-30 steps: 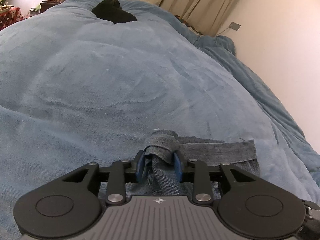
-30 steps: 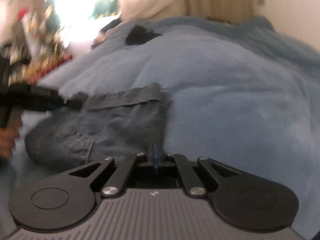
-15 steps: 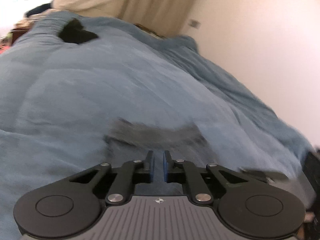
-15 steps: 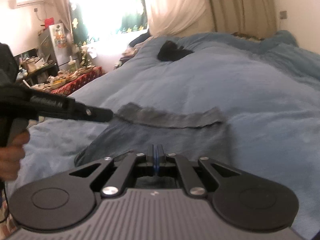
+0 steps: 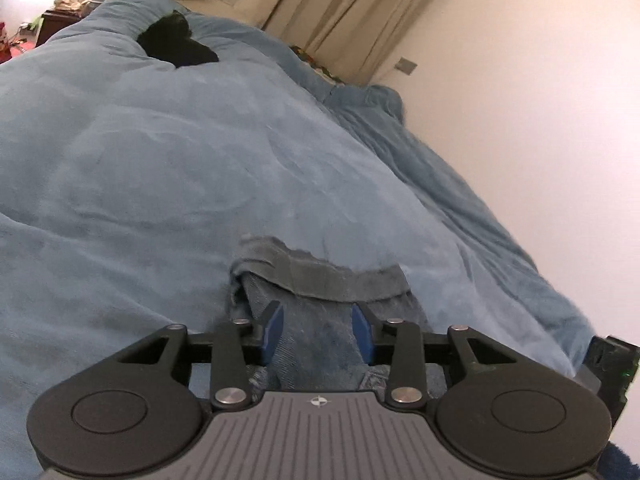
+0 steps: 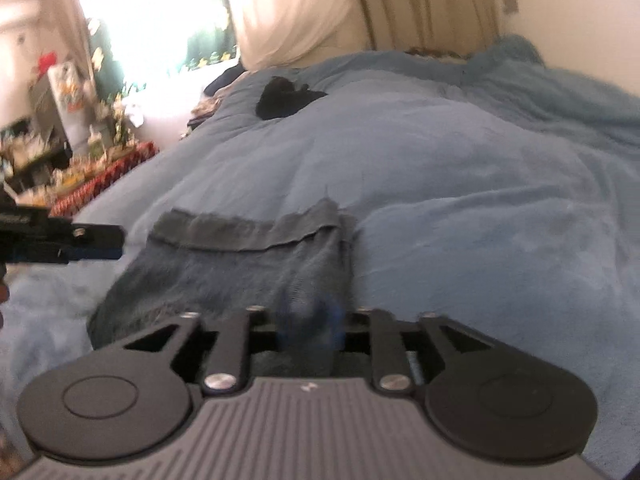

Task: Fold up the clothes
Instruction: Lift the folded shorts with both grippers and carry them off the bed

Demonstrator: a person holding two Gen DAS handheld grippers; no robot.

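Jeans point(image 5: 320, 344) (one folded pair) on one blanket point(image 5: 160, 184); both grippers, left point(image 5: 318, 334) and right point(image 6: 310, 326), just spread.

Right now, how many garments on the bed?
2. Folded jeans at the near edge of the blue blanket; a black garment bunched at the far end. More may be hidden out of view.
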